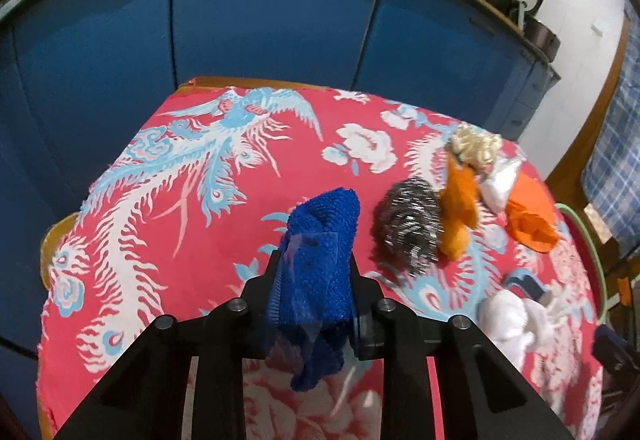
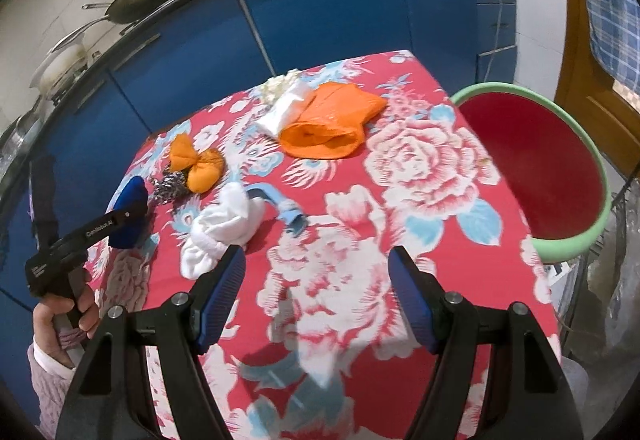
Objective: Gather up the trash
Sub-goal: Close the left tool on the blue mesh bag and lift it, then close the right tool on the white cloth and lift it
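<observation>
Lettering "GenRobot.AI" on left claw [image 2: 130, 205] | clamps blue cloth [image 1: 320, 240]

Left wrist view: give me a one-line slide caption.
Left tool shut on a blue cloth, steel scourer and orange rags beside it on the red floral tablecloth.

Both fisheye views were evenly and brightly lit, strongly curved at the edges, and slightly blurred at the bottom.
</observation>
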Tool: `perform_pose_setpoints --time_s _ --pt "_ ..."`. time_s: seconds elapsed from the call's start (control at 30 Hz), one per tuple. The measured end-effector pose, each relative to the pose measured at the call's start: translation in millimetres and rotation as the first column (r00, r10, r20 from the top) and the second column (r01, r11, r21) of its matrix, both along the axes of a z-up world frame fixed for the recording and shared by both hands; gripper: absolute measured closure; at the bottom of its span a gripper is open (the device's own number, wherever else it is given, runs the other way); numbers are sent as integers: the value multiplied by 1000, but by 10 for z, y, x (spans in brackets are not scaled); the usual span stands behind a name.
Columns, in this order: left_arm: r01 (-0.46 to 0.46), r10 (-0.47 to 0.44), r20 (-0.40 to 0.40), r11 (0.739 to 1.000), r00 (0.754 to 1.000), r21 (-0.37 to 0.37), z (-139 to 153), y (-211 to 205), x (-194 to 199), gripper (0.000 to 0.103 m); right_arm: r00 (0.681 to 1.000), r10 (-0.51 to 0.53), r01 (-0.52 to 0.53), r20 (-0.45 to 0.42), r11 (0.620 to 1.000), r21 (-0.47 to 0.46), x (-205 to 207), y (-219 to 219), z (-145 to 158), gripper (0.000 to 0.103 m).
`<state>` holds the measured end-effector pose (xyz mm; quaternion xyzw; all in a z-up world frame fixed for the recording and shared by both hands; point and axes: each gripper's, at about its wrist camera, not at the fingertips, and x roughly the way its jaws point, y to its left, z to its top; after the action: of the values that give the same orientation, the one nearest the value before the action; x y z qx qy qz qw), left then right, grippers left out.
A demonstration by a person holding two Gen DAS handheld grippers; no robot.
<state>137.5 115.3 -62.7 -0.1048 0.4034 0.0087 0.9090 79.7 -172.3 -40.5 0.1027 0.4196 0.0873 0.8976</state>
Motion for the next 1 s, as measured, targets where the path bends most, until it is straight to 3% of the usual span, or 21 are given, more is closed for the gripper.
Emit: perform_pose_setpoints --time_s 0.43,0.87,0.93,1.0 --pt "40 -35 71 997 997 -63 219 -33 -363 75 992 125 -125 -5 992 2 160 483 -51 28" --pt "22 -15 67 995 998 -102 166 71 -439 75 982 190 -190 -18 982 -3 387 837 -188 28" --pt "21 -14 65 994 998 -105 153 75 -443 75 980 196 -196 -25 981 -4 423 871 -224 32" --pt "22 -15 64 994 998 -107 149 76 -444 75 980 198 -198 -29 980 -13 442 890 -258 44"
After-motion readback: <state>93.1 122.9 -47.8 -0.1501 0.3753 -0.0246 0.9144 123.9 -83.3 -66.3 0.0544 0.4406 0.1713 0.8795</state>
